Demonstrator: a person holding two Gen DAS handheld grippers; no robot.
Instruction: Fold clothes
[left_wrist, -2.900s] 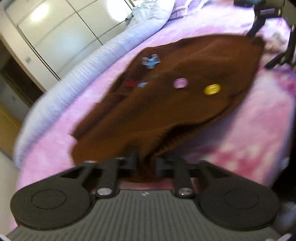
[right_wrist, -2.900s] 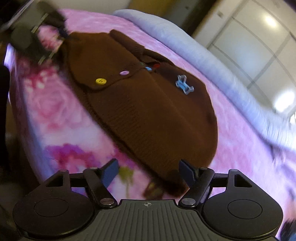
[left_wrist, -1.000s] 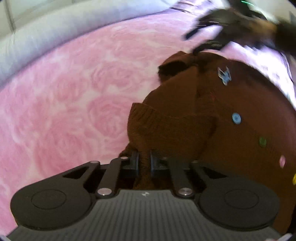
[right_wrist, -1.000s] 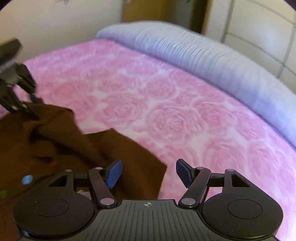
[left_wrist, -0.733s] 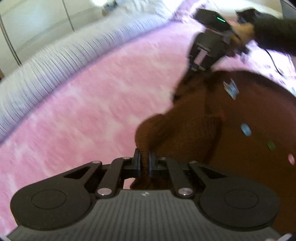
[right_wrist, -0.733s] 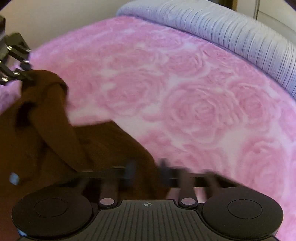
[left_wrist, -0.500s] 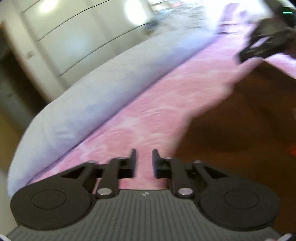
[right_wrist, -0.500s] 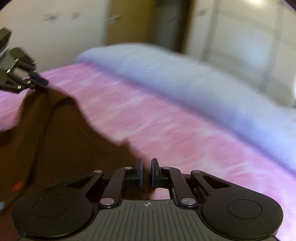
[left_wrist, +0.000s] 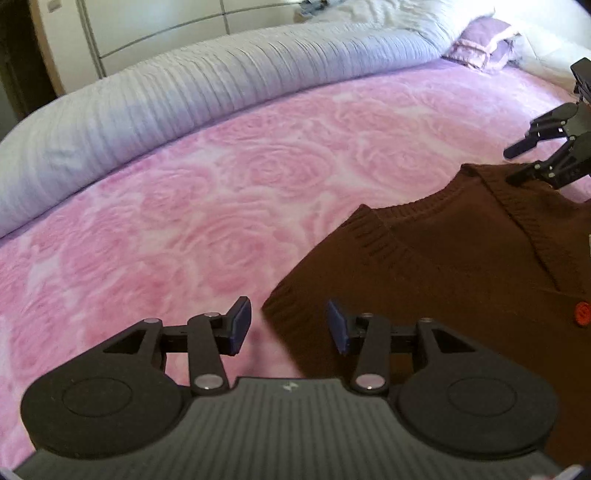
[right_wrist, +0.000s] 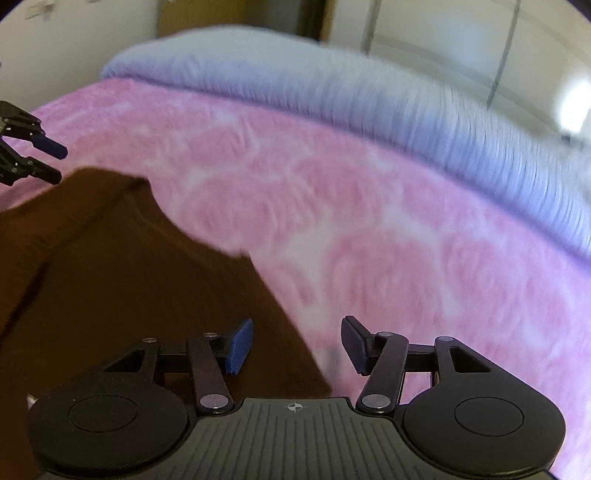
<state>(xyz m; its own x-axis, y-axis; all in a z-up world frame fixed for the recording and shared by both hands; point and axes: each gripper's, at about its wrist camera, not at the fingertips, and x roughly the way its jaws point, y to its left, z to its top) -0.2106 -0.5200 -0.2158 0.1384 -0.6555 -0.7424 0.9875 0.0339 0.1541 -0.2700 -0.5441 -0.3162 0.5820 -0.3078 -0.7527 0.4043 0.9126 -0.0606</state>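
Note:
A brown knitted cardigan (left_wrist: 461, 258) lies flat on the pink rose-patterned blanket (left_wrist: 221, 192); a red button (left_wrist: 583, 314) shows at its right edge. My left gripper (left_wrist: 289, 328) hovers over the cardigan's near corner, its jaws opening, the pads not pressing the cloth. The right gripper (left_wrist: 532, 158) shows at the far right, above the cardigan's collar corner. In the right wrist view my right gripper (right_wrist: 297, 349) is over the cardigan's (right_wrist: 129, 277) edge, jaws opening and apart from the cloth. The left gripper (right_wrist: 48, 162) appears at the far left there.
A rolled lilac-grey quilt (left_wrist: 192, 85) runs along the far side of the bed. Pillows (left_wrist: 480, 48) lie at the back right. White wardrobe doors (left_wrist: 147, 29) stand behind the bed. Pink blanket spreads left of the cardigan.
Both grippers let go of the cardigan: the left's jaws parted first, the right shut briefly and then parted. The cardigan, bunched a second ago, now lies spread flat. Both hands sank toward the bed.

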